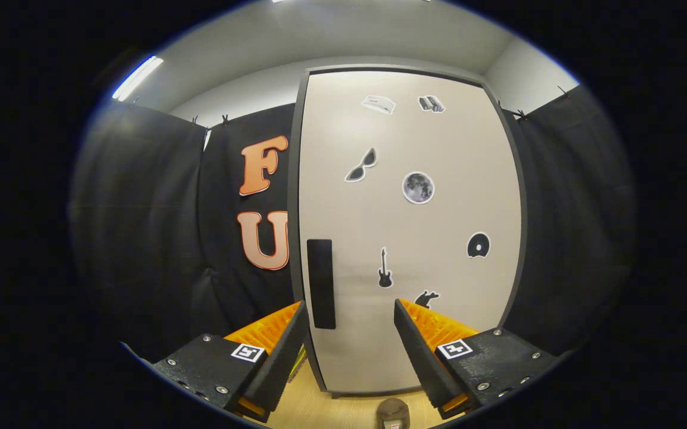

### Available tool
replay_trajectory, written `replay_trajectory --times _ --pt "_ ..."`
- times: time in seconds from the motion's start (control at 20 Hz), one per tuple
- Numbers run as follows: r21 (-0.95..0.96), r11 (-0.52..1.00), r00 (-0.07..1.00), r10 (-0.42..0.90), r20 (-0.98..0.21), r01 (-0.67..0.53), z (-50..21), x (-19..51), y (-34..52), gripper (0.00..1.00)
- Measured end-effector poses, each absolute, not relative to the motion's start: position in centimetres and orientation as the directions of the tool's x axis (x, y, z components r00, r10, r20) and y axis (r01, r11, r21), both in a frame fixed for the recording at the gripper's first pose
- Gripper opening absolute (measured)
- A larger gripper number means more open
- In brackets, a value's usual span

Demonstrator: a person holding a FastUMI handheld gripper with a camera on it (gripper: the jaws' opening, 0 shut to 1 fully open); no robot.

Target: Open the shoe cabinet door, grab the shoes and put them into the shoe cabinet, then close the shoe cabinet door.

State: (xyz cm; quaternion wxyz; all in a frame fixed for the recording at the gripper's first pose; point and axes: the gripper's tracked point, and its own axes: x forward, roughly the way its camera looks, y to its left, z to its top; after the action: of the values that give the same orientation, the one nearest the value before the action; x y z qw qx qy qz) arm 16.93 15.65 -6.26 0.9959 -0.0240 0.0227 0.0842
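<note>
- Door (415, 232) of the shoe cabinet stands shut, facing the claw (349, 310), beyond its spread, empty fingers.
- Handle (321, 283), a dark vertical strip, sits just ahead of the left finger; I would close on it squarely, then pull.
- Shoe (392, 413), partly visible, lies below the fingers.

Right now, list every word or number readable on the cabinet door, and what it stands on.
None readable on the door.
The top two stickers: too small to read.
The other stickers: pictures only, no words.
The open fingers point at the door, handle just ahead.
</note>
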Motion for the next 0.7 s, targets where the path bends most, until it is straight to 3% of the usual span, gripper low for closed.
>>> replay_trajectory --times 0.1,0.45,0.7 --pt "-0.032 0.982 0.981 0.186 -0.055 -0.188 -6.7 18.5 16.7 0.85" --pt "-0.038 0.973 0.972 0.226 -0.057 -0.228 -7.6 22.3 19.9 0.83" --pt "-0.068 0.976 0.976 0.202 -0.085 -0.208 -8.9 23.9 20.5 0.69"
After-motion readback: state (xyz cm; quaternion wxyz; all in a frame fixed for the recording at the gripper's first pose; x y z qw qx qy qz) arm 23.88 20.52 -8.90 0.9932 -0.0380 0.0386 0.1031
